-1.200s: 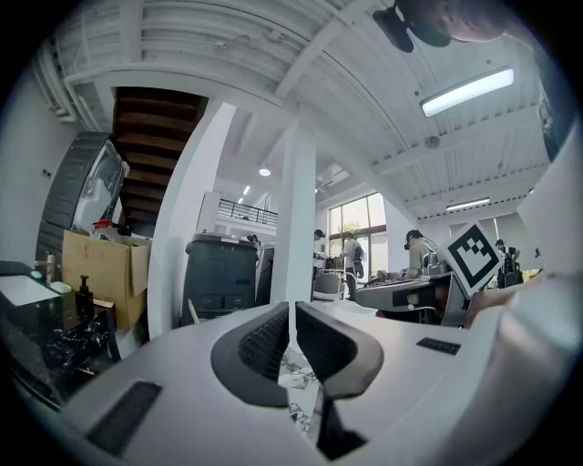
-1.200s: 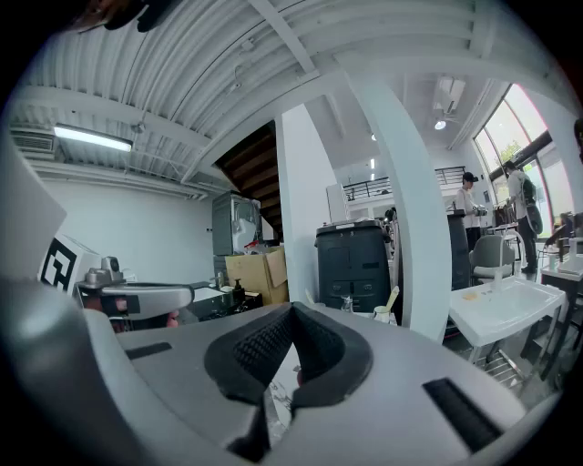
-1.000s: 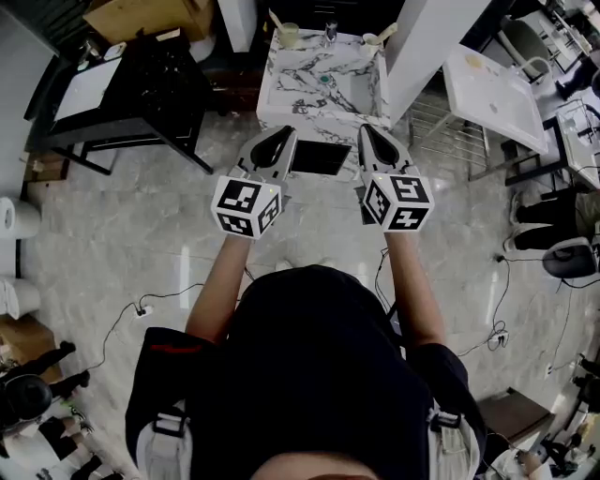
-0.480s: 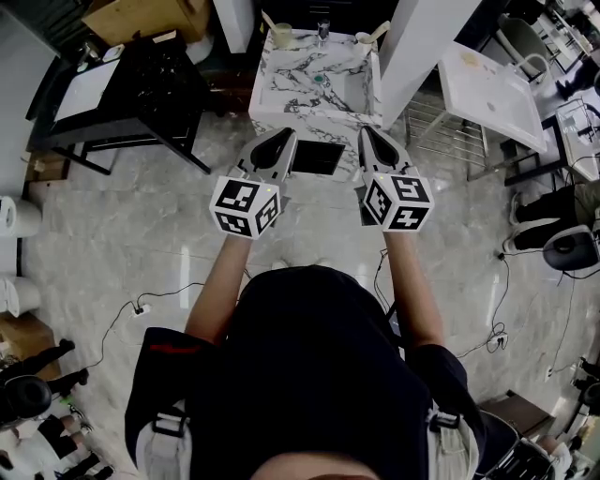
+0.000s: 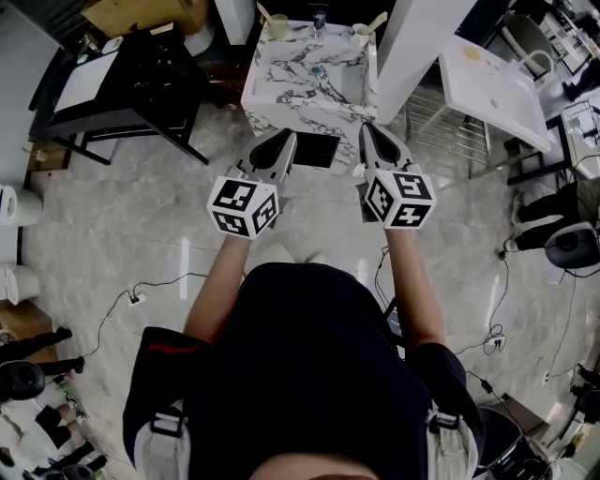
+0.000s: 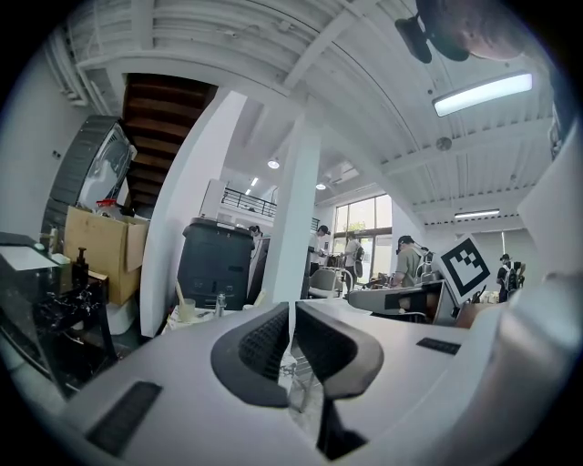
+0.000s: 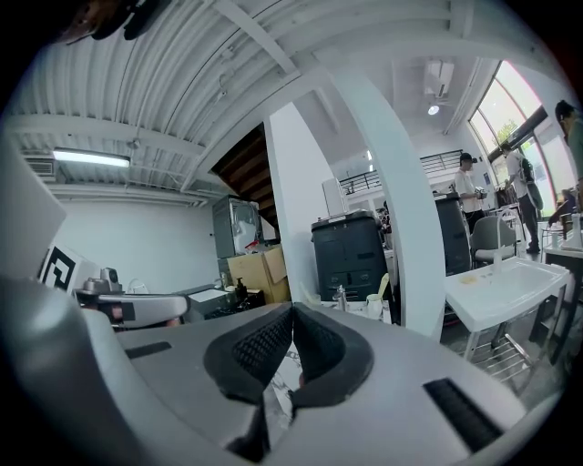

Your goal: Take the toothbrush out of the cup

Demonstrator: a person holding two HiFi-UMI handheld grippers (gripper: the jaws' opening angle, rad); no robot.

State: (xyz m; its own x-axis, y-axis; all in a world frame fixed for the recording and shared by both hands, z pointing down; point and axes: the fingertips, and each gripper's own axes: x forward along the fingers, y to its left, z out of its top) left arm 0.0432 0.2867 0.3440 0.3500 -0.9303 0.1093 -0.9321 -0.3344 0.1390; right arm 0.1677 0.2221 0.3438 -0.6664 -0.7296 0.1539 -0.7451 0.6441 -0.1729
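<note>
Grey tiled floor (image 5: 122, 225) runs through an open workshop, and the person (image 5: 309, 375) stands on it facing a marble-patterned washstand (image 5: 267, 86). A black table (image 5: 141, 80) stands to its left and a white pillar (image 5: 422, 42) rises just beside it on the right, with a white table (image 5: 492, 80) beyond that. A cardboard box (image 5: 141, 11) sits behind the black table. The left gripper (image 5: 284, 137) and right gripper (image 5: 367, 131) are held side by side, apart from each other, at the near edge of the washstand. Each gripper view shows the fingers pressed together with nothing between them. The sunken basin lies between the grippers and the far rim, where a tap (image 5: 319, 17) stands in the middle. One cup (image 5: 277, 28) stands at the far left corner and a second cup (image 5: 361, 37) at the far right corner. Each holds a pale toothbrush leaning out of it, one (image 5: 265, 16) in the left cup and another toothbrush (image 5: 376, 23) in the right. Both cups are well apart from either gripper.
</note>
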